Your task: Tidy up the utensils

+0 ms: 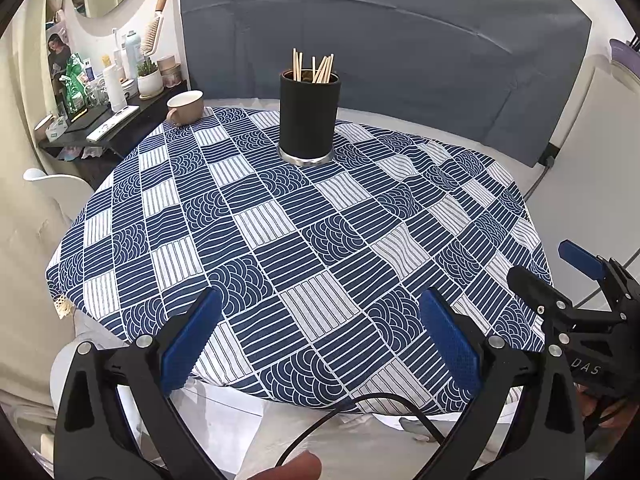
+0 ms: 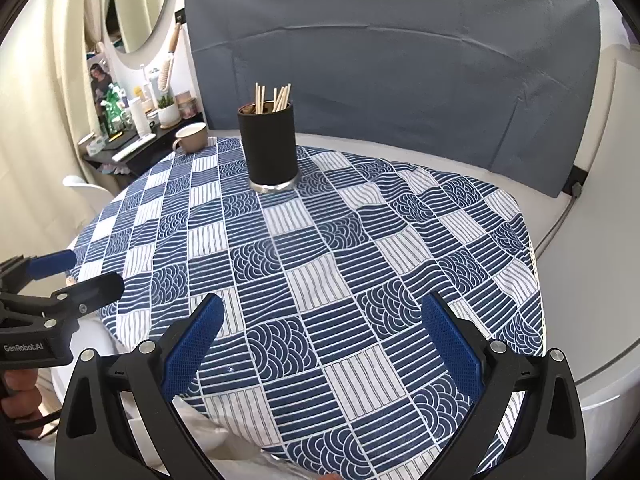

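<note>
One black cylindrical holder [image 1: 309,118] stands upright at the far centre of the blue patterned tablecloth [image 1: 280,248], on a silver base. Wooden chopsticks [image 1: 314,66] stand inside it, roughly ten tips visible; exact count unclear. One beige cup [image 1: 185,107] sits at the cloth's far left edge. Left gripper [image 1: 320,336]: fingers spread apart, nothing between them. Right gripper [image 2: 320,338]: likewise spread and empty, over the near edge.
</note>
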`<state>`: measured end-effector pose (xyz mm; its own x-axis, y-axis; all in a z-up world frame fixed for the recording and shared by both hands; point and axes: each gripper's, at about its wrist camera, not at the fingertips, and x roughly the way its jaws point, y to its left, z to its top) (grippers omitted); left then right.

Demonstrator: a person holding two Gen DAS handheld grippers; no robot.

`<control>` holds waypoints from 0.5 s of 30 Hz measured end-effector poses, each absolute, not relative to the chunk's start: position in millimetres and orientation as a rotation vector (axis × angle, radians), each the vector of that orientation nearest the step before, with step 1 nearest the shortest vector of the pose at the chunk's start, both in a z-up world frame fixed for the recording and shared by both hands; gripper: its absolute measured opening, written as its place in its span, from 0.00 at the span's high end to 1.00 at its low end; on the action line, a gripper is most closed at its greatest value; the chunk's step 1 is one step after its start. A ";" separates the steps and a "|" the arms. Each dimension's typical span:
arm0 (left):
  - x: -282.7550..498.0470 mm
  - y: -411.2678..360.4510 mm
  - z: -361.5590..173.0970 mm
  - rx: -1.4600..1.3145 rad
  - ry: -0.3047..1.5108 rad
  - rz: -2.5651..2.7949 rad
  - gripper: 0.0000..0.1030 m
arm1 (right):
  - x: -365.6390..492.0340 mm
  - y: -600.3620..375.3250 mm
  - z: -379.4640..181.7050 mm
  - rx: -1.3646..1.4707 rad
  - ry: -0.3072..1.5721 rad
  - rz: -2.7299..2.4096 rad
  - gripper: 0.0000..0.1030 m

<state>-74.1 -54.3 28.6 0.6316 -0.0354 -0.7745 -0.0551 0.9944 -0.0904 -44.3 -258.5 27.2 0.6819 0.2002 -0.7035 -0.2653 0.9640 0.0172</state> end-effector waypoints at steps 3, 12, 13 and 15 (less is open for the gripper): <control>-75.7 -56.1 28.8 -0.103 0.886 0.012 0.06 | -47.0 -259.0 27.5 -0.092 0.776 0.261 0.08; -80.6 -60.0 29.2 -0.089 0.882 0.005 0.06 | -52.4 -260.5 28.6 -0.094 0.771 0.261 0.08; -80.4 -60.0 29.4 -0.090 0.882 0.005 0.06 | -52.5 -260.4 28.6 -0.095 0.771 0.260 0.08; -80.8 -60.3 29.4 -0.091 0.882 0.004 0.06 | -53.0 -260.6 28.4 -0.095 0.769 0.259 0.08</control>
